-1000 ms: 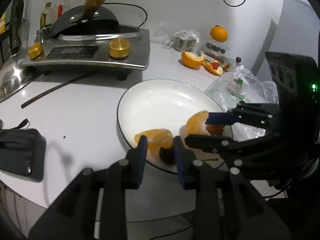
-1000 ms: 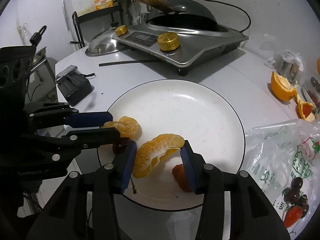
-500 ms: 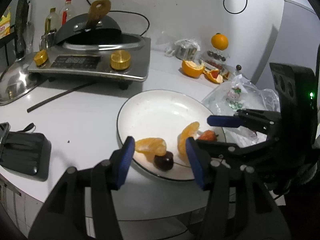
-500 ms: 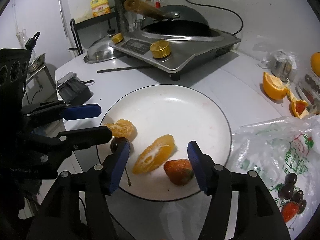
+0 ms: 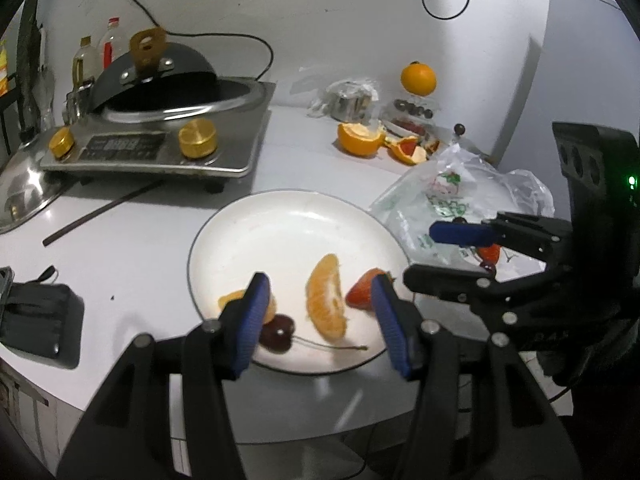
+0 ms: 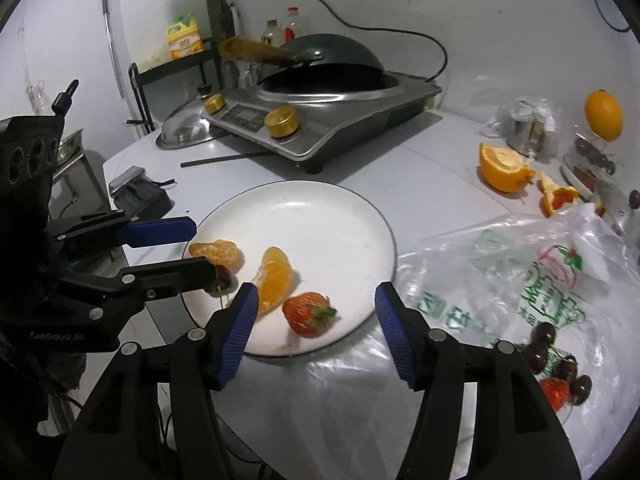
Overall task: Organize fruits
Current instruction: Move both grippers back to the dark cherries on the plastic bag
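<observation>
1. The white plate [image 5: 280,216] is my landmark here, sitting on the table [image 5: 140,248] in front of the induction cooker [image 5: 160,144].
2. On the plate's near half: an orange segment [image 5: 326,300] in the middle, a strawberry [image 6: 308,314] just to its right, a second orange piece [image 6: 218,252] to its left, and a dark cherry [image 5: 278,332] touching that piece.
3. Left gripper [image 5: 320,320] hovers over the plate's near rim, fingers spread wide, nothing in them.
4. Right gripper [image 6: 314,320] is the same deal at the plate's right edge, gaping and empty.
5. Right of the plate is a plastic bag [image 6: 520,264] with more cherries and a strawberry.
6. Well beyond the plate: a half-peeled orange [image 5: 360,140] and a whole orange [image 5: 418,79].
</observation>
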### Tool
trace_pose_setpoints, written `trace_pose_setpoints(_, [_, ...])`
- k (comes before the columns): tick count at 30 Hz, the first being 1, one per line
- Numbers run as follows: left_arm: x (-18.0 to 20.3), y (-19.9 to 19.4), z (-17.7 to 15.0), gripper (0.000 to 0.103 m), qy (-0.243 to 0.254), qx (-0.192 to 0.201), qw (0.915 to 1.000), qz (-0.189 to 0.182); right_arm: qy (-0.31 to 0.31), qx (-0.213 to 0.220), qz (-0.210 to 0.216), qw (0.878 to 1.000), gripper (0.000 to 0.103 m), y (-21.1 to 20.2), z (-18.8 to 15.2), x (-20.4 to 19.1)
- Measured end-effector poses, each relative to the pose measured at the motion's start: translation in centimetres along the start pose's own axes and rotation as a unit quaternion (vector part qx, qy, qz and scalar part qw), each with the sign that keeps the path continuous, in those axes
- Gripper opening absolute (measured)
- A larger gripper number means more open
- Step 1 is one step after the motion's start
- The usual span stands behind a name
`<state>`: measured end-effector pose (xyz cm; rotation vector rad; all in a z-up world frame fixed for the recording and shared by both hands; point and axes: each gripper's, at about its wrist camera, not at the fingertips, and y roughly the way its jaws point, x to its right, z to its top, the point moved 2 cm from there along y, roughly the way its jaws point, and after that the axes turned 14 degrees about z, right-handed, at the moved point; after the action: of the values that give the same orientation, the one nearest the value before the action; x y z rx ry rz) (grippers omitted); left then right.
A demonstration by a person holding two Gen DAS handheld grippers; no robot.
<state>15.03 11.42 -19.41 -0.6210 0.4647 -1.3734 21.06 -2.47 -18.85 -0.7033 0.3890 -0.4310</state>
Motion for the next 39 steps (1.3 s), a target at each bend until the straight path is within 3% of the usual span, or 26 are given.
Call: trace_pose_setpoints(39, [13.4,0.1,1.2,0.054,0.095,-0.009,0.995,-0.031,0.07,0.083,-0.063,0.992,0.064,-12.9,-6.8,8.9])
